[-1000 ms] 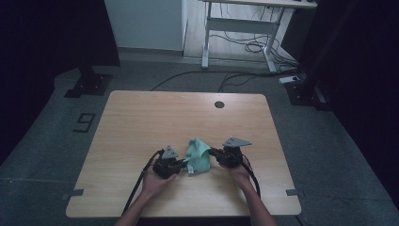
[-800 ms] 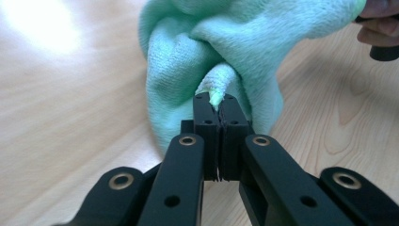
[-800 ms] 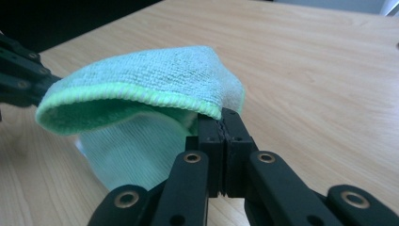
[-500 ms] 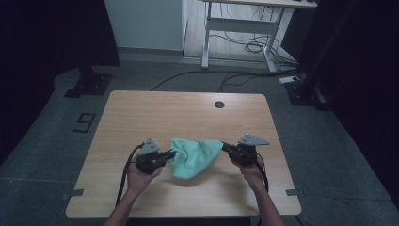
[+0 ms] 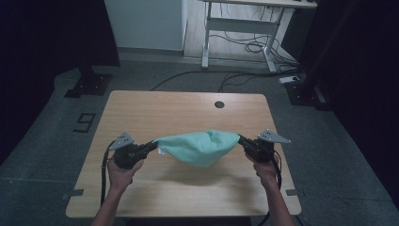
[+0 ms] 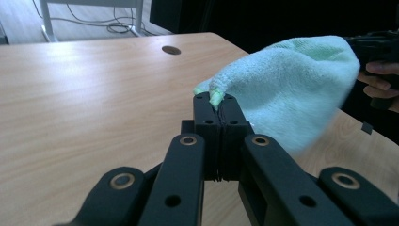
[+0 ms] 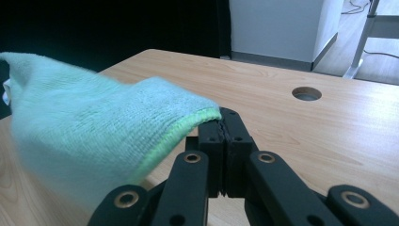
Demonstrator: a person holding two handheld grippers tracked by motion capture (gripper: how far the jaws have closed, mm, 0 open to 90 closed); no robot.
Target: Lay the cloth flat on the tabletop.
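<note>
- One mint-green cloth [image 5: 200, 147] hung stretched between my two grippers above the near half of the table [image 5: 155, 106], sagging in the middle into a soft belly, with its shadow on the wood below.
- In the high view the cloth's upper edge ran nearly level from one pinched corner to the other, and its lowest fold looked clear of the tabletop.
- My left gripper [image 5: 151, 146] had its jaws pressed flat together on the cloth's left corner; in the left gripper view a small tuft of green [image 6: 216, 97] poked out above the closed tips [image 6: 216, 104], and the rest of the cloth spread away to the right.
- My right gripper [image 5: 241, 140] was likewise clamped tight on the opposite corner; in the right gripper view the hemmed, brighter green edge [image 7: 188, 123] ran straight into the seam between the closed jaws [image 7: 225, 117].
- My left hand [image 5: 121, 170] and my right hand [image 5: 265, 169] gripped the gripper bodies, well apart, forearms coming in from the near edge of the table.
- A black cable [image 5: 103, 174] looped down from my left gripper beside the wrist.
- Farther off, a round grommet hole [image 5: 219, 104] sat in the table near its far edge.
- Beyond the table, a white desk frame [image 5: 237, 26] stood on the floor with loose cables [image 5: 244, 46] under it.
</note>
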